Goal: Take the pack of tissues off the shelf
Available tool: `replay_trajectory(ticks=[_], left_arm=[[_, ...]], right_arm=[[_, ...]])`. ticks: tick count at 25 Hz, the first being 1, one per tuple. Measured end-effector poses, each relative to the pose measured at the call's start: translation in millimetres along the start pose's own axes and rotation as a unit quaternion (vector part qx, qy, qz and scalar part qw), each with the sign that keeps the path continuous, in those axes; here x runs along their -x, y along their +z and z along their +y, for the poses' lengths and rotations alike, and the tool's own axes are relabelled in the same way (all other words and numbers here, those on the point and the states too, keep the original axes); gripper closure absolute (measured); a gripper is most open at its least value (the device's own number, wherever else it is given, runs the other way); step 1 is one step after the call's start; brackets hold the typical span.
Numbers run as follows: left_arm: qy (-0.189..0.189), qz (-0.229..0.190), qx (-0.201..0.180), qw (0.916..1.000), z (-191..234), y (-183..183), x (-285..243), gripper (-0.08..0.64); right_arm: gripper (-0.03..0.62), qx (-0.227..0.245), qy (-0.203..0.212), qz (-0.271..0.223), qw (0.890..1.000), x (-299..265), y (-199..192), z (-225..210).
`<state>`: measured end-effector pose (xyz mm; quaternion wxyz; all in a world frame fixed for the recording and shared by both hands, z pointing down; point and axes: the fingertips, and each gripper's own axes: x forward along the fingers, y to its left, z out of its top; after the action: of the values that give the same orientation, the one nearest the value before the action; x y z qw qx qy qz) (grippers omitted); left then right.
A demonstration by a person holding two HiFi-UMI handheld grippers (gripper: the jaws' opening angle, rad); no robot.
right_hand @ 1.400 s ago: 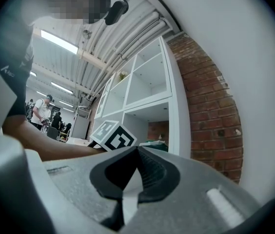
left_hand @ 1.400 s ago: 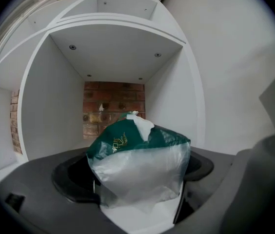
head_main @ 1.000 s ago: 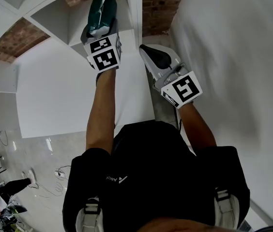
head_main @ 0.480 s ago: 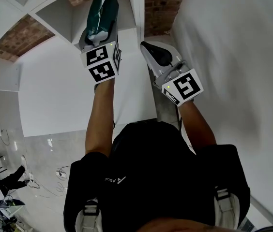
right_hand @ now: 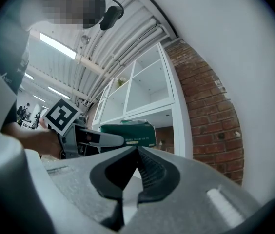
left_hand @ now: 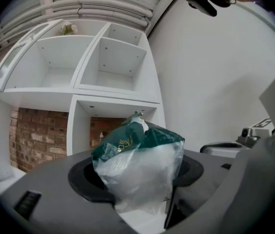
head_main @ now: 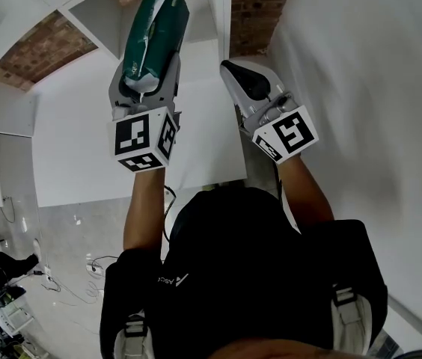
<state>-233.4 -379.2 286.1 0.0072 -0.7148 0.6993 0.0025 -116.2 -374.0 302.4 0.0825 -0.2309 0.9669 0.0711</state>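
Two grippers, both held out ahead of you on outstretched arms.
1. Your left gripper (head_main: 145,81): jaws clamped on the pack of tissues (head_main: 155,28), which sits between the pads and juts beyond their tips toward the white shelf (left_hand: 113,94) ahead.
2. Your right gripper (right_hand: 136,152): just right of the left one and angled toward it, jaws closed together on nothing.

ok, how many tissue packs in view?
1: the pack of tissues, clamped in the left gripper in front of the shelf. No others seen; some bays hidden.
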Motion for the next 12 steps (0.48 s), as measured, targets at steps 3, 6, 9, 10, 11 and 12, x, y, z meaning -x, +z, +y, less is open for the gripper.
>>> replay_trajectory(ticks=[3,6,9,10,11,12], left_arm=[[-0.014,-0.010,0.000,0.9998,-7.0,2.5,20.7,0.255],[-0.023,-0.015,-0.006,0.9996,-16.1,-0.9,37.2,0.255],[-0.022,-0.016,-0.007,0.9996,-19.0,-0.6,43.5,0.255],[-0.022,-0.017,-0.005,0.9996,-19.4,-0.4,45.4,0.255],[-0.023,-0.018,-0.003,0.9996,-19.9,-0.2,47.0,0.255],[-0.024,-0.019,-0.002,0.9995,-20.2,0.0,48.2,0.255]], right_arm=[[0.591,0.003,-0.007,-0.004,1.000,8.7,1.7,7.3],[0.591,0.003,-0.012,-0.008,1.000,16.1,2.4,14.1],[0.591,0.005,-0.014,-0.008,1.000,15.7,6.6,16.6],[0.591,0.007,-0.014,-0.008,1.000,15.5,7.5,17.6],[0.591,0.009,-0.014,-0.007,1.000,15.4,8.3,18.5],[0.591,0.012,-0.015,-0.006,1.000,15.1,9.1,19.2]])
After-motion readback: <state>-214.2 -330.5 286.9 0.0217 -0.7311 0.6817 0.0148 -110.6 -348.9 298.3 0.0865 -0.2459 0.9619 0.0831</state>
